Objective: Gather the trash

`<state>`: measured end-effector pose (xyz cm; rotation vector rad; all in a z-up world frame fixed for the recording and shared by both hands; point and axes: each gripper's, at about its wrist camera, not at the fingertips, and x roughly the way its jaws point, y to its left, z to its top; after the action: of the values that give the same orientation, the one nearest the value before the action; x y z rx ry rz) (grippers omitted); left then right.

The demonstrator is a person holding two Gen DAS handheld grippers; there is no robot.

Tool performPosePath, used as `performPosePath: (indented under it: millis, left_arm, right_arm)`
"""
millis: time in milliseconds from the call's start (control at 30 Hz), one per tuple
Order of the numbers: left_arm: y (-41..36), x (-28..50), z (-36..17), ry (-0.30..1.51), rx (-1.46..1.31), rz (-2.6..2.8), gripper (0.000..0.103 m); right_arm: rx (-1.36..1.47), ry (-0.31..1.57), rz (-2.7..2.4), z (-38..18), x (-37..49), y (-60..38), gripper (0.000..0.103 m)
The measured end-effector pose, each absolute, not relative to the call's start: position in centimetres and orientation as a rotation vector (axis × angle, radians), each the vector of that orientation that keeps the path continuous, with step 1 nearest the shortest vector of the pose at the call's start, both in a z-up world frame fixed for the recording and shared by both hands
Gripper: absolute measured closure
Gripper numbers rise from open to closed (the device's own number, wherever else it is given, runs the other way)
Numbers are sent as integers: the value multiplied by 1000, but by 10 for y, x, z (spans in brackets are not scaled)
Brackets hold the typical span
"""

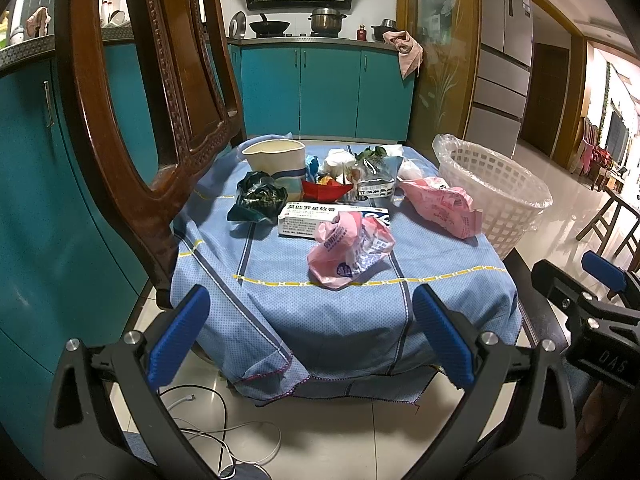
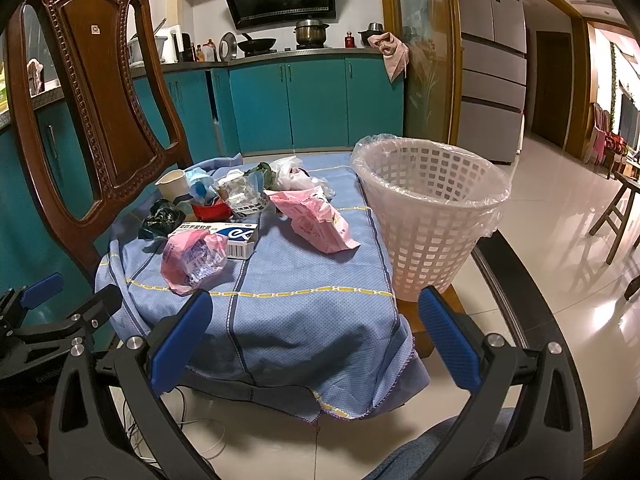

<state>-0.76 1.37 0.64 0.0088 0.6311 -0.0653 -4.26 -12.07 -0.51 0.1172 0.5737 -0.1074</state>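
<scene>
Trash lies on a chair seat covered by a blue cloth. Nearest is a crumpled pink wrapper, behind it a white medicine box, a second pink wrapper, a dark crumpled bag, a paper cup and a red tray with scraps. A white lattice bin with a clear liner stands to the right. My left gripper is open and empty before the cloth's front edge. My right gripper is open and empty, near the bin's base.
The carved wooden chair back rises at the left. Teal cabinets and a stove stand behind. White cables lie on the tiled floor. A fridge and wooden stools are at the right.
</scene>
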Motion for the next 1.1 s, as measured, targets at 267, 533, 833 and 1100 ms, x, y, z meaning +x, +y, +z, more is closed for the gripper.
performPosePath:
  millis: [267,533,833,1100]
  left_arm:
    - [15,-6,5,634,8,-68,2]
    - [15,-7,5,635,10,-67,2]
    - [15,-8,4,635,5,-68,2]
    - [15,-7,5,634,12,-69,2]
  right_arm:
    - [117,574,-106,-4,-44,-119,3]
    - [118,573,-106,-4,-44,-120,3]
    - [121,574,-103,-4,-43,-119,3]
    - [131,575,-87,-2,-43,-115,3]
